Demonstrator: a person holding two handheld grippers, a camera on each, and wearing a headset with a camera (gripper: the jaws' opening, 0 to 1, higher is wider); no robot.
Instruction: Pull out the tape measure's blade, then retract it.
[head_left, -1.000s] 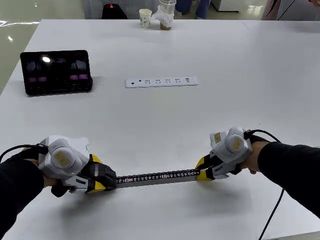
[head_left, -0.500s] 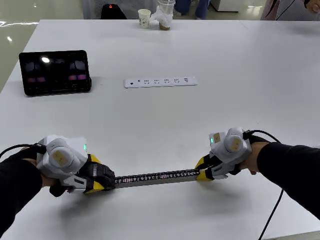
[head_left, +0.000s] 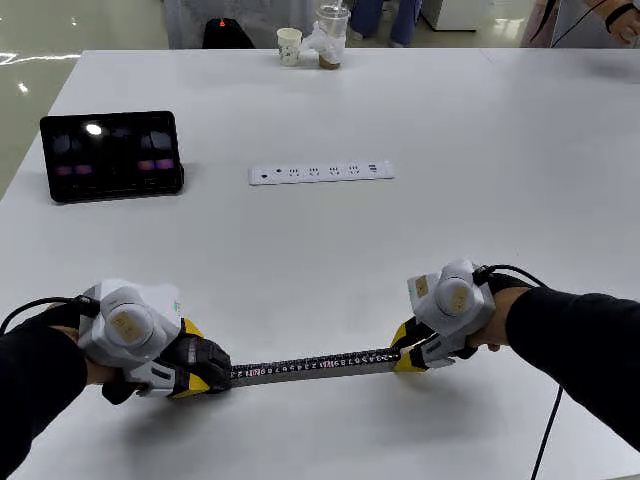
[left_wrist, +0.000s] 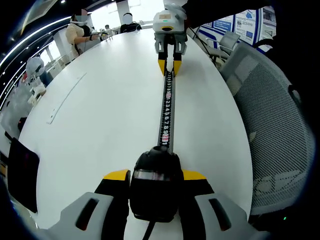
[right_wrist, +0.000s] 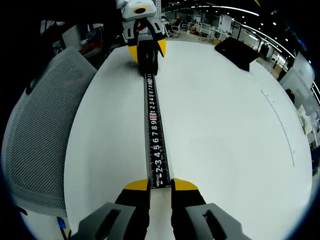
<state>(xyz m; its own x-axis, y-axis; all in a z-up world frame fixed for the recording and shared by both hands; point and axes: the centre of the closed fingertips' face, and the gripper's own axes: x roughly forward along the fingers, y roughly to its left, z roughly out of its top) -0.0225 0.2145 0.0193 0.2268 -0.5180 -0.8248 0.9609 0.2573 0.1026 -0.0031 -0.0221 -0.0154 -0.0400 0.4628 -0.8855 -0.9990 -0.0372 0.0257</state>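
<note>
The black tape measure case (head_left: 207, 358) sits near the table's front edge, with my left gripper (head_left: 195, 355) shut on it. Its blade (head_left: 315, 364) lies stretched flat on the white table (head_left: 330, 250) toward the right. My right gripper (head_left: 402, 350) is shut on the blade's tip. In the left gripper view the case (left_wrist: 156, 192) is clamped between the yellow-tipped jaws of my left gripper (left_wrist: 156, 175), and the blade (left_wrist: 167, 110) runs away to the right gripper (left_wrist: 170, 69). In the right gripper view my right gripper (right_wrist: 160, 185) pinches the blade (right_wrist: 152, 125) at its zero end, opposite the left gripper (right_wrist: 146, 52).
A dark tablet (head_left: 112, 153) stands at the left and a white power strip (head_left: 320, 172) lies mid-table. A paper cup (head_left: 290, 42) and a wrapped cup (head_left: 328, 40) sit at the far edge. A mesh chair (left_wrist: 270, 100) stands just off the near edge.
The whole head view has shifted slightly downward. Both grippers keep their hold, and the length of blade between them looks about the same.
</note>
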